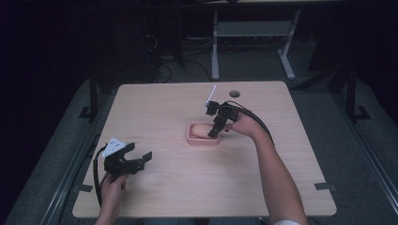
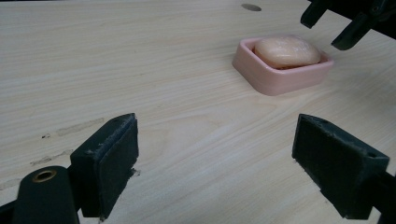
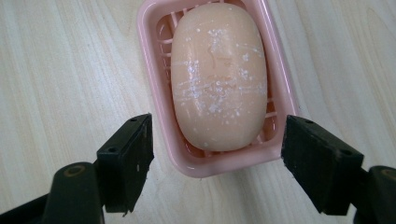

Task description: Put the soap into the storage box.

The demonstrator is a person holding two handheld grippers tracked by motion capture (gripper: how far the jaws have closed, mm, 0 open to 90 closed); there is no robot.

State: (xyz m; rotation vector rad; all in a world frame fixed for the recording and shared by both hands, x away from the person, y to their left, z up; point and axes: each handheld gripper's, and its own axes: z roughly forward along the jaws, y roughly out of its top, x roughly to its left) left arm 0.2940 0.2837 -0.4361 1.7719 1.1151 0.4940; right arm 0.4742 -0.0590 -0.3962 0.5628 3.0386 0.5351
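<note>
Two tools are at work over a pale wooden surface [image 1: 164,187], one in each of the person's hands. Near the middle of that surface sits a pink soap dish [image 1: 202,139] with an oval, peach-coloured bar of soap [image 3: 218,74] lying inside it on a slotted floor; the bar's top is flecked with white marks. The right tool [image 1: 215,131] is poised directly over the dish, pointing down at it, with the right hand [image 1: 244,123] behind it. In the right gripper view its jaws stand wide apart, one to either side of the near end of the dish, gripping nothing; whether they touch the dish rim cannot be told. The left tool [image 1: 141,158] is well apart from the dish, low over the near left part of the surface, held by the left hand [image 1: 114,183]. Its jaws are also spread wide and empty, with bare wood between them in the left gripper view, and the dish and soap visible farther off beyond them. A round hole [image 1: 234,93] is cut in the surface near its far edge.
</note>
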